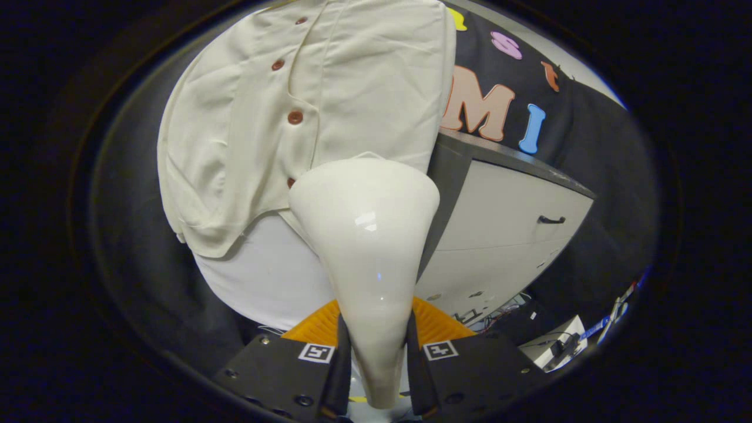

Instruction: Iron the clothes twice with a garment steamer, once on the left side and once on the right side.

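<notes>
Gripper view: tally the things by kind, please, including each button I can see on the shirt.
Steamer, held between the claw fingers: 1
Cream shirt: 1
Brown buttons on the shirt: 4
White board behind the shirt: 1
Cabinet with a dark handle: 1
Total: 8

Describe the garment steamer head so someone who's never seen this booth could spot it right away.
Start at the cream button-front shirt hanging beside the grey cabinet. Just below its hem, the gripper is shut on a glossy white steamer head, one finger on each side of its narrow neck. It flares into a smooth cone, unlike the wrinkled shirt.
</notes>
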Motion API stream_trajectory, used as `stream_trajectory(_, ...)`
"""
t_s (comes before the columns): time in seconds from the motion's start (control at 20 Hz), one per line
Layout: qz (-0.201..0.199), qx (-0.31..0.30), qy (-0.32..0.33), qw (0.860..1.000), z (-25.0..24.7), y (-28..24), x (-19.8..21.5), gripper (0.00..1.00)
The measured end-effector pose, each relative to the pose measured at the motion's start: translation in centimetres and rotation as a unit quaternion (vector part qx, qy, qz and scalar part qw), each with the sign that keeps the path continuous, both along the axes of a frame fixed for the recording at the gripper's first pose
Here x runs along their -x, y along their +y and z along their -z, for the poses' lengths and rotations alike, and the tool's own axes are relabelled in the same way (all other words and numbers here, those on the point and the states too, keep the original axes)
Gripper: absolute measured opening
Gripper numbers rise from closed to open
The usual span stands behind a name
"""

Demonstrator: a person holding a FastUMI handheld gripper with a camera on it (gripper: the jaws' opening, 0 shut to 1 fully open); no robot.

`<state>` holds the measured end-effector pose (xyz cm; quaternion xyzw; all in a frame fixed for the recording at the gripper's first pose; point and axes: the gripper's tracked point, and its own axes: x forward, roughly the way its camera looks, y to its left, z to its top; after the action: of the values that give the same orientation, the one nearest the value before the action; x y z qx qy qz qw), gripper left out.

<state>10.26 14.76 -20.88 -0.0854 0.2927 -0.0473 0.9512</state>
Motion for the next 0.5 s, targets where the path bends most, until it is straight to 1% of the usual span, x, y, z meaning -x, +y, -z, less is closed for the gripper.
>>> stream_trajectory(0.3,-0.007,0.012,-0.026,1.000,-4.1,0.7,1.7,0.41)
stream_trajectory(0.5,-0.012,0.007,-0.053,0.999,-7.4,1.2,2.3,0.41)
